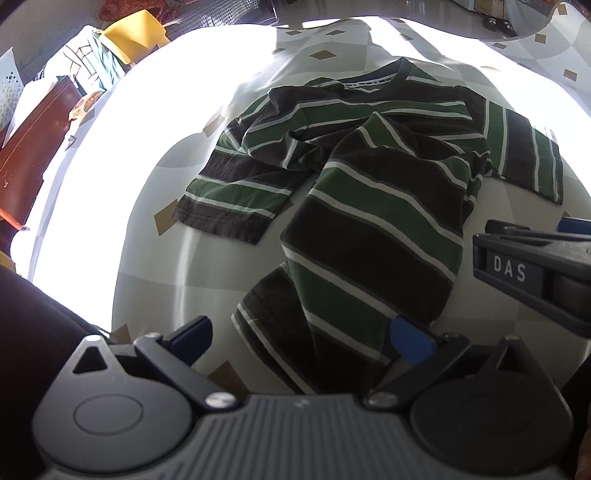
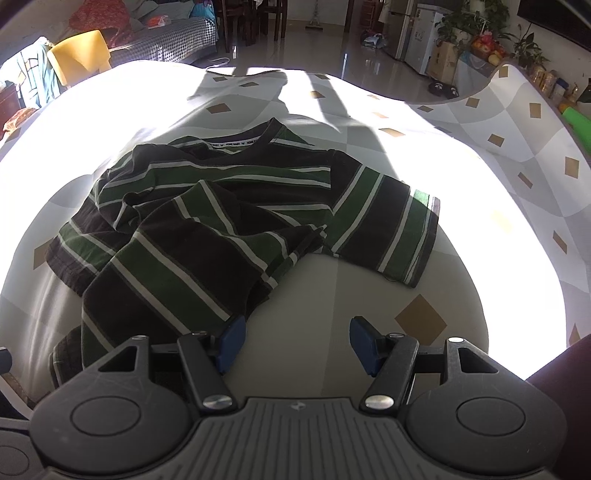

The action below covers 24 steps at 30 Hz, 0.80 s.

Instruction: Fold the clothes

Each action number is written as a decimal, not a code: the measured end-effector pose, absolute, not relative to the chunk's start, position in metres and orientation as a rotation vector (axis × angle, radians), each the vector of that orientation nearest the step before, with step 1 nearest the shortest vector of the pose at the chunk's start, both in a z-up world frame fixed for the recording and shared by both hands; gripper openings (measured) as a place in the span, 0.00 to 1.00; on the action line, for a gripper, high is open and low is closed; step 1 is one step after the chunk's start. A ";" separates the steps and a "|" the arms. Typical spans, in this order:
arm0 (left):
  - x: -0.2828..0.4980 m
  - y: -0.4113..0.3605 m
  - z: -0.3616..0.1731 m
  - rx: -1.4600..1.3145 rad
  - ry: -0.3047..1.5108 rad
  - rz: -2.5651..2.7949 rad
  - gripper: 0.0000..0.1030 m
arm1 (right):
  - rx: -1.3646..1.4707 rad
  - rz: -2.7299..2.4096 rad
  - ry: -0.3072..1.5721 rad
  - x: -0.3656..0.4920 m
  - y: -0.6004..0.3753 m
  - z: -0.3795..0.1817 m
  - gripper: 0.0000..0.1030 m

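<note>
A table [image 2: 517,155] under a pale cloth with tan diamonds fills both views, half in glare; behind it, top of frame, are a yellow chair [image 2: 79,55], a sofa [image 2: 173,35] and a fridge [image 2: 424,35]. The shirt [image 2: 207,221] lies rumpled mid-frame, collar toward the top, hem toward the bottom. The left gripper [image 1: 301,338] and right gripper [image 2: 297,343] gape, gripping nothing.

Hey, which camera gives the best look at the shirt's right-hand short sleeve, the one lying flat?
The right wrist view. There the flat sleeve of the striped shirt lies near the middle of the picture, whole, cuff included. The left wrist view shows the same sleeve squeezed toward the right edge, more distorted, though still unhidden.
</note>
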<state>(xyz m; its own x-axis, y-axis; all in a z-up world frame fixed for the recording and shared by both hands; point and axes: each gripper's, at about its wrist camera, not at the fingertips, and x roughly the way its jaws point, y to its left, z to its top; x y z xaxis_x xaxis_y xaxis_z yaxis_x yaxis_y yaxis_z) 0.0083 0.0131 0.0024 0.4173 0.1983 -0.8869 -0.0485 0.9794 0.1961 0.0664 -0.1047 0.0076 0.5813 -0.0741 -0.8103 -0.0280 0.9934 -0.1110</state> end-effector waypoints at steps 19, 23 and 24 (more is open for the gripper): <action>-0.003 0.006 0.023 0.178 1.046 0.157 1.00 | -0.076 -0.071 0.926 0.061 -0.117 0.012 0.59; -0.004 0.006 0.025 0.177 1.040 0.157 1.00 | -0.068 -0.065 0.927 0.061 -0.118 0.012 0.59; -0.005 0.006 0.025 0.178 1.039 0.157 1.00 | -0.067 -0.063 0.927 0.061 -0.118 0.012 0.59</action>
